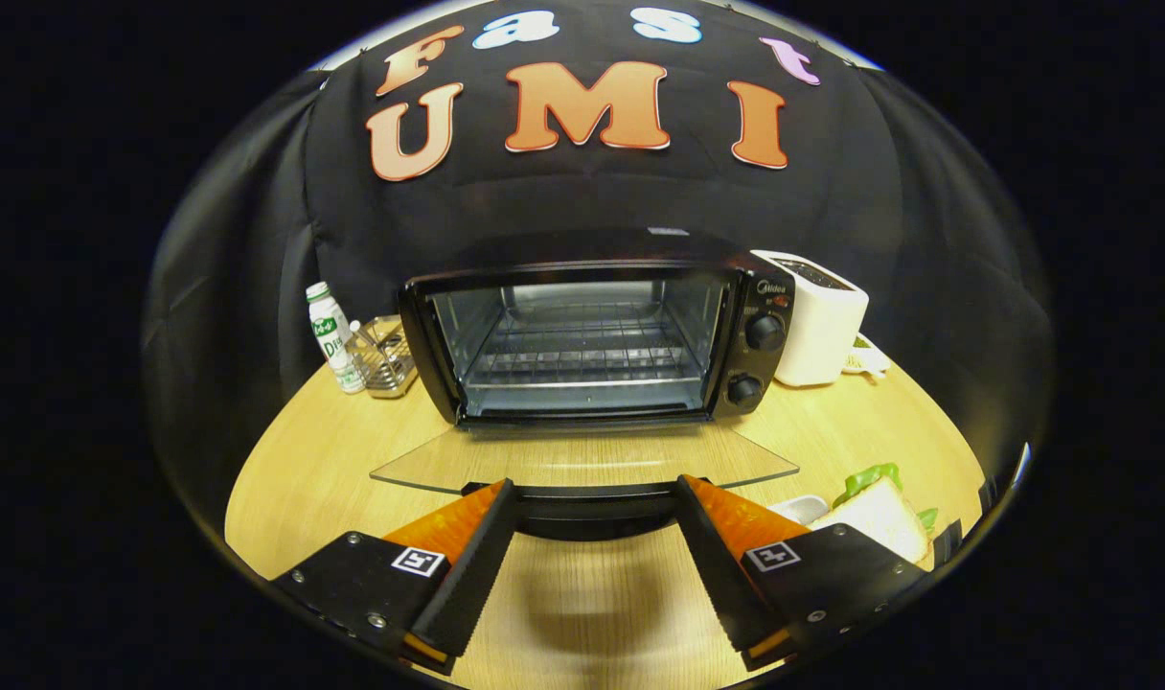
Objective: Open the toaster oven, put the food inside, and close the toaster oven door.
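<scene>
Holding our gripper (597, 498) with its fingers spread wide and nothing pinched, we see the door handle (597, 508) lying crosswise between the tips. To their right, near the table's (305, 460) front right edge, sits the sandwich (884, 517), the food we judge must be fetched next by swinging right. Beyond the handle, the glass door (582, 460) lies flat, and the toaster oven (592, 345) stands open, rack bare, straight ahead.

Even overhead light, sharp focus, strong fisheye bending at edges, soft shadow under claw (597, 498).
</scene>
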The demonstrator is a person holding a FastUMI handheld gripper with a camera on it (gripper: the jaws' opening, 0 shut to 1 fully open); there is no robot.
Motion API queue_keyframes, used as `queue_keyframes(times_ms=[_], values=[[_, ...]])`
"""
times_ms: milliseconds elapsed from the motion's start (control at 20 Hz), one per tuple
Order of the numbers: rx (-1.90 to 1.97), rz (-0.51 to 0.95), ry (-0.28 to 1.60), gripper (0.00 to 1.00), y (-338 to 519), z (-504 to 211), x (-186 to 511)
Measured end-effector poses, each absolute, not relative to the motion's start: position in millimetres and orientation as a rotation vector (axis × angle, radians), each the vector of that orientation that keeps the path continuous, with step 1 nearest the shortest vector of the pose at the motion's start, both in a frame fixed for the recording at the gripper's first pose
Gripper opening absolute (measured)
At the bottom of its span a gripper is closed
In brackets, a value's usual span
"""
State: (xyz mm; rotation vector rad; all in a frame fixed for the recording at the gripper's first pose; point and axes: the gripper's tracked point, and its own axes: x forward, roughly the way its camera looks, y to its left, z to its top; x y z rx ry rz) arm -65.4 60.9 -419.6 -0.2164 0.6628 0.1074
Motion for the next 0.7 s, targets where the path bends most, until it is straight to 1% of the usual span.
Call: queue_keyframes(times_ms=[300,350,700], values=[[-0.188,0.073,0.791,0.99,42.5,-472.0,-93.0],[-0.179,0.074,0.768,1.00,42.9,-474.4,-92.4],[-0.182,0.074,0.801,1.00,35.5,-472.3,-97.1]])
